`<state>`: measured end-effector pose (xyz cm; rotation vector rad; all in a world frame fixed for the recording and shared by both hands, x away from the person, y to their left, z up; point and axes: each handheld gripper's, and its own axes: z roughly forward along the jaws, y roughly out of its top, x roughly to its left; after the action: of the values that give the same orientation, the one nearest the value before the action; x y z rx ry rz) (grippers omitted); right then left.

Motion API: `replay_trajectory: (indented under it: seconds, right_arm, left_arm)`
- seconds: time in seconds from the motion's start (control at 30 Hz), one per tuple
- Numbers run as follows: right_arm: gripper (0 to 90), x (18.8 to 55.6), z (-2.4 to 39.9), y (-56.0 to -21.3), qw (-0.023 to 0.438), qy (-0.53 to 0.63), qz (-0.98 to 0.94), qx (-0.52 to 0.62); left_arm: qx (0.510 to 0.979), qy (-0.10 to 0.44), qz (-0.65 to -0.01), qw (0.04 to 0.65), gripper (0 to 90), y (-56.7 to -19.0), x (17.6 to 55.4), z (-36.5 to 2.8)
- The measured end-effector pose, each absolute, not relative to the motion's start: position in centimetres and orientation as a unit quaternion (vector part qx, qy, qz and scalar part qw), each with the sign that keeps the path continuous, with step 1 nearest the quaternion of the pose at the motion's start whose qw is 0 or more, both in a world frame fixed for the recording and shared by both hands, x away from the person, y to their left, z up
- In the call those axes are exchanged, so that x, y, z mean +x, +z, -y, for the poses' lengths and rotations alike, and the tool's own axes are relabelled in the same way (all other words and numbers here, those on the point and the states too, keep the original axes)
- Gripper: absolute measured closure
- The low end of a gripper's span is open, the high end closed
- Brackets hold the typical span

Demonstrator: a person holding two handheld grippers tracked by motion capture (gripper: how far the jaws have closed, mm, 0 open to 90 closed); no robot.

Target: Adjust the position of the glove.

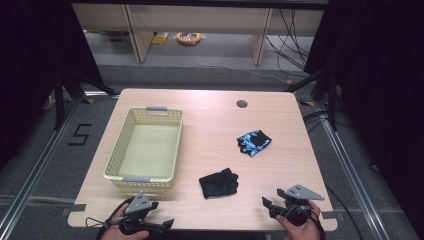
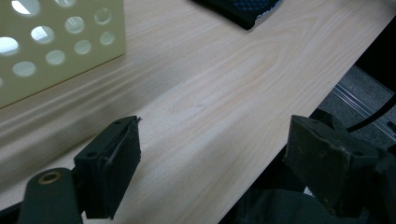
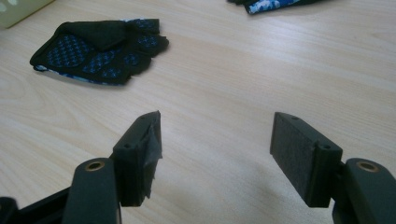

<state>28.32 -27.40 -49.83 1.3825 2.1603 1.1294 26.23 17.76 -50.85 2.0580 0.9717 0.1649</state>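
Note:
A black fingerless glove (image 1: 218,183) with a blue-dotted palm lies flat on the wooden table (image 1: 210,120), near the front. A blue camouflage glove (image 1: 253,142) lies farther back to the right. A pale yellow perforated basket (image 1: 145,150) stands at the left with nothing in it. At the front left edge, my left gripper (image 1: 162,225) is open above bare wood and points right. My right gripper (image 1: 272,200) is open at the front right edge, aimed left. In the right gripper view its jaws (image 3: 218,119) stand wide apart, the black glove (image 3: 100,51) ahead to the left.
In the left gripper view the gripper (image 2: 217,130) faces bare table, with the basket wall (image 2: 56,46) at upper left and the black glove's edge (image 2: 243,9) at the top. A round cable hole (image 1: 242,104) sits at the table's back. Dark curtains flank both sides.

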Motion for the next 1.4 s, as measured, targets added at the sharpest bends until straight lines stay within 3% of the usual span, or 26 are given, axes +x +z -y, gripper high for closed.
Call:
replay_trajectory:
  seconds: [0.57, 0.77, 0.83, 1.4]
  right_arm:
    - [34.8, 28.3, 27.0, -49.8, 0.165, 0.391, -0.755, 0.5]
    - [35.4, 28.9, 27.1, -49.9, 0.183, 0.393, -0.765, 0.477]
    - [36.8, 29.2, 26.7, -49.7, 0.17, 0.398, -0.767, 0.473]
    - [44.9, 31.8, 22.8, -48.8, 0.167, 0.392, -0.801, 0.419]
  left_arm:
    - [0.818, 0.067, -0.386, 0.421, 17.6, -50.7, 26.3, -17.5]
    - [0.827, 0.079, -0.371, 0.416, 17.8, -50.5, 26.2, -17.2]
    - [0.81, 0.057, -0.386, 0.438, 18.3, -50.5, 26.3, -16.6]
    - [0.823, 0.056, -0.345, 0.448, 30.7, -49.8, 28.8, -11.7]
